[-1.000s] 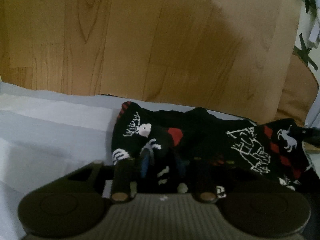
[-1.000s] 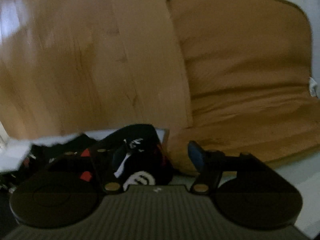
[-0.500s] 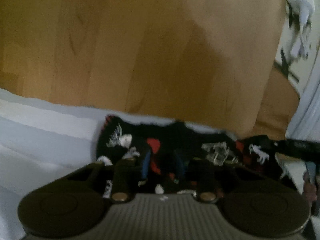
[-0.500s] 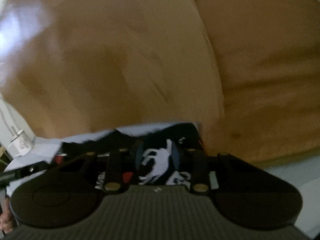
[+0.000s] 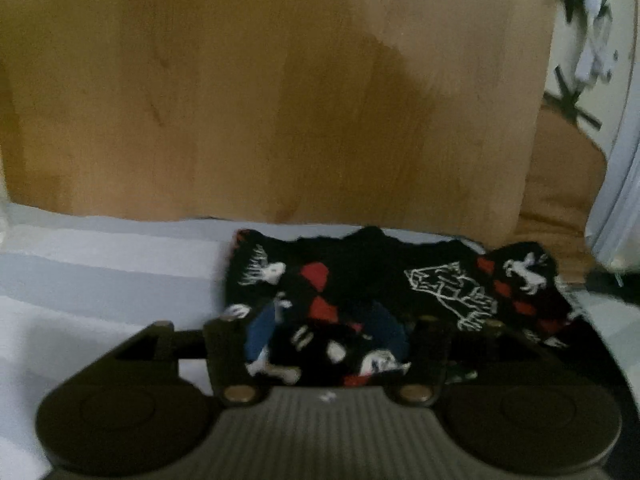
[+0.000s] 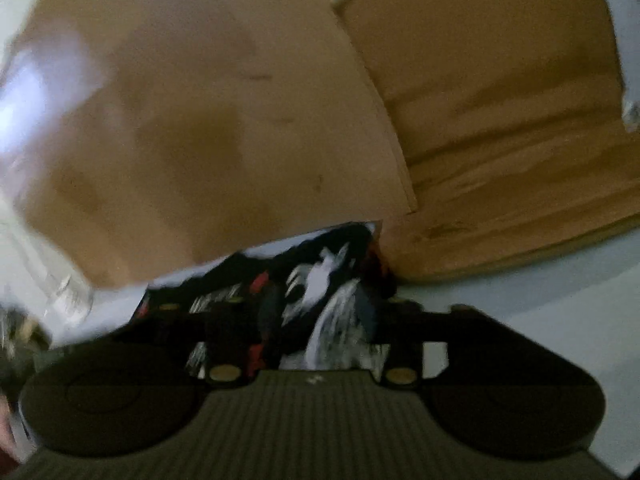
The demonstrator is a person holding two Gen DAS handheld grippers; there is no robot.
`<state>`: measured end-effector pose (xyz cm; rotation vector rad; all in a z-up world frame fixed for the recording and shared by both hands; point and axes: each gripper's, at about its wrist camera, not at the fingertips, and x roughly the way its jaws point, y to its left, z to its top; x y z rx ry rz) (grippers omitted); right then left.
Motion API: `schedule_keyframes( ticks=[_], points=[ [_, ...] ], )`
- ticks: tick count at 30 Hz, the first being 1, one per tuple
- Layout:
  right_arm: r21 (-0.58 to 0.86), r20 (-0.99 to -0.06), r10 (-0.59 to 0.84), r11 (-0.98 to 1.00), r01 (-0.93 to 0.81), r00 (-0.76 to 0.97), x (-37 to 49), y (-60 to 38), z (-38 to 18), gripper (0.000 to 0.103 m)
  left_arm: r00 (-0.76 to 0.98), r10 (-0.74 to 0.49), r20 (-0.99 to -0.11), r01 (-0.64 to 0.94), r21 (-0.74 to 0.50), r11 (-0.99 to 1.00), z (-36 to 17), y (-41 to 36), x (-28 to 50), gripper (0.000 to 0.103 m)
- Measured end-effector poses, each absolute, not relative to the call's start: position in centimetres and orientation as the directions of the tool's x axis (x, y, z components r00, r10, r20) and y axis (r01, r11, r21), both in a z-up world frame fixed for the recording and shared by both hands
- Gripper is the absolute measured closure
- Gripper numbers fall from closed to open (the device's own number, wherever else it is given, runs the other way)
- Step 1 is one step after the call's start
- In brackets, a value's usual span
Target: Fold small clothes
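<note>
A small black garment [image 5: 360, 276] with white figures and red patches lies spread on the pale sheet, right against the wooden headboard. My left gripper [image 5: 326, 332] sits low over its near left part. Its jaws are opening, and a bunched fold of the cloth lies loose between the blue pads [image 5: 260, 328]. The right wrist view is blurred. There my right gripper [image 6: 318, 316] is over the garment's right end [image 6: 320, 276], jaws also opening, with a white-printed fold between the fingers [image 6: 268, 312].
The wooden headboard [image 5: 280, 100] rises directly behind the garment. A brown pillow [image 6: 500, 100] leans to its right. The pale striped sheet [image 5: 100, 272] stretches to the left. A white cloth with dark marks [image 5: 592, 20] hangs at the upper right.
Both grippers narrowed on folds of the garment half a second ago, and both now stand wider. The right gripper moved onto the cloth's right end. The garment now lies flatter.
</note>
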<state>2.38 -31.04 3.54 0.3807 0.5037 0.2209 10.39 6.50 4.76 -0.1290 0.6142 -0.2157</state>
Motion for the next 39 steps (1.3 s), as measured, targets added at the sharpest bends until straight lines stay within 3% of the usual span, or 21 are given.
schedule_keyframes(
  ticks=[8,12,16,19,20,21,22,26,28,32,34,36,38,39],
  points=[
    [0.458,-0.465,0.359,0.880,-0.127,0.809,-10.9,-32.3,0.7,0.054,0.660,-0.372,-0.653,0.173,-0.349,0.921,3.0,12.1,-0.3,0.048],
    [0.444,-0.487,0.359,0.887,-0.128,0.797,-15.2,-31.5,-0.4,0.054,0.599,-0.458,-0.657,0.212,-0.422,0.881,2.0,11.9,-5.0,0.047],
    [0.392,-0.489,0.388,0.898,-0.201,0.781,-17.0,-28.5,-0.5,0.054,0.575,-0.469,-0.671,0.263,-0.390,0.882,2.1,9.4,-8.0,0.047],
    [0.303,-0.515,0.381,0.919,-0.252,0.768,-16.8,-25.6,-1.2,0.048,0.604,-0.420,-0.677,0.267,-0.325,0.907,1.9,7.8,-9.2,0.049],
    [0.257,-0.523,0.352,0.933,-0.251,0.776,-16.9,-24.7,-1.5,0.051,0.620,-0.394,-0.678,0.260,-0.297,0.919,2.0,7.2,-9.5,0.051],
    [0.185,-0.514,0.317,0.948,-0.258,0.797,-17.1,-23.9,-1.5,0.082,0.630,-0.380,-0.677,0.257,-0.281,0.925,2.0,6.8,-9.6,0.074],
    [0.164,-0.517,0.315,0.949,-0.270,0.795,-17.2,-23.6,-1.3,0.091,0.639,-0.362,-0.678,0.247,-0.265,0.932,2.0,6.4,-9.6,0.094],
    [0.274,-0.375,0.243,0.951,-0.144,0.895,-19.5,-27.8,1.6,0.096,0.671,-0.359,-0.649,0.216,-0.292,0.932,3.6,6.6,-10.9,0.095],
    [0.319,-0.364,0.176,0.946,-0.055,0.914,-20.6,-30.5,1.8,0.096,0.691,-0.383,-0.613,0.243,-0.302,0.922,5.0,7.1,-11.9,0.097],
    [0.289,-0.536,0.163,0.957,-0.002,0.828,-20.3,-30.8,-1.1,0.092,0.666,-0.382,-0.641,0.245,-0.296,0.923,5.0,7.2,-12.3,0.086],
    [0.233,-0.516,0.123,0.972,0.000,0.848,-21.1,-30.2,-0.8,0.088,0.653,-0.371,-0.660,0.219,-0.305,0.927,4.3,7.6,-12.2,0.063],
    [0.258,-0.457,0.151,0.966,-0.031,0.876,-21.8,-30.2,0.3,0.067,0.629,-0.391,-0.672,0.193,-0.353,0.916,3.6,8.2,-12.3,0.046],
    [0.254,-0.410,0.180,0.964,-0.078,0.894,-22.1,-29.6,1.0,0.053,0.603,-0.423,-0.676,0.190,-0.393,0.900,2.9,8.3,-12.4,0.046],
    [0.230,-0.402,0.188,0.968,-0.099,0.896,-21.8,-29.0,1.2,0.052,0.592,-0.434,-0.679,0.197,-0.401,0.895,2.6,8.2,-12.4,0.046]
  ],
)
